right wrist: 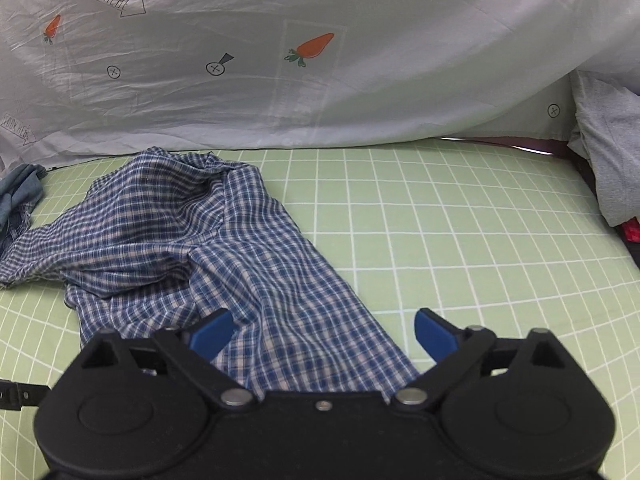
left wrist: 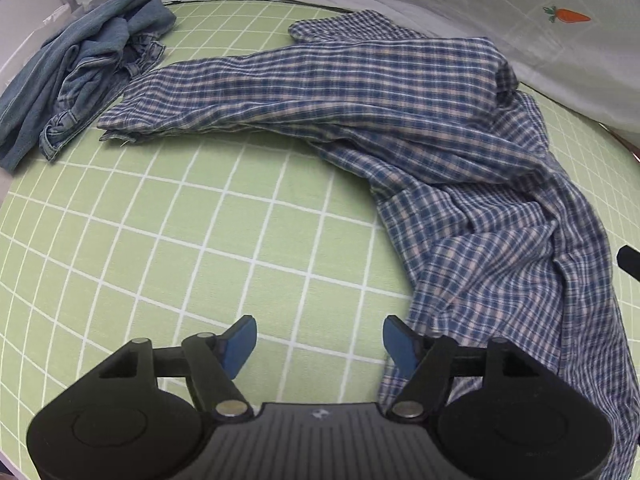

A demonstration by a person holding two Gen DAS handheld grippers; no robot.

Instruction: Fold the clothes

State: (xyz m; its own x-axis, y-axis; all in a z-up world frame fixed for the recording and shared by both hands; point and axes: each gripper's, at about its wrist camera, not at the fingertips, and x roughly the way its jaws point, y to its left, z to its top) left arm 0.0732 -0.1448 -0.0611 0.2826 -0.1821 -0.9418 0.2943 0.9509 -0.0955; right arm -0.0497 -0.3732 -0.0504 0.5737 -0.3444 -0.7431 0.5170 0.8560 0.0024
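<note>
Blue fingertip pads of the left gripper (left wrist: 318, 346) stand well apart over bare green sheet with a white grid (left wrist: 180, 240), nothing between them; the blue-and-white checked cotton shirt (left wrist: 400, 120) lies just beside the right-hand pad, not gripped. The right gripper (right wrist: 322, 334) has its jaws spread wide, and a strip of the same checked shirt (right wrist: 248, 264) runs between them and under the tool's body, with neither pad pressing on it. The shirt sprawls rumpled across the green sheet, one sleeve stretched towards a crumpled blue denim garment (left wrist: 84, 68) beyond it. Behind the shirt hangs a pale grey cloth printed with orange carrots (right wrist: 320, 92). No containers show. A grey garment (right wrist: 612, 160) lies far from the shirt at the sheet's edge.
</note>
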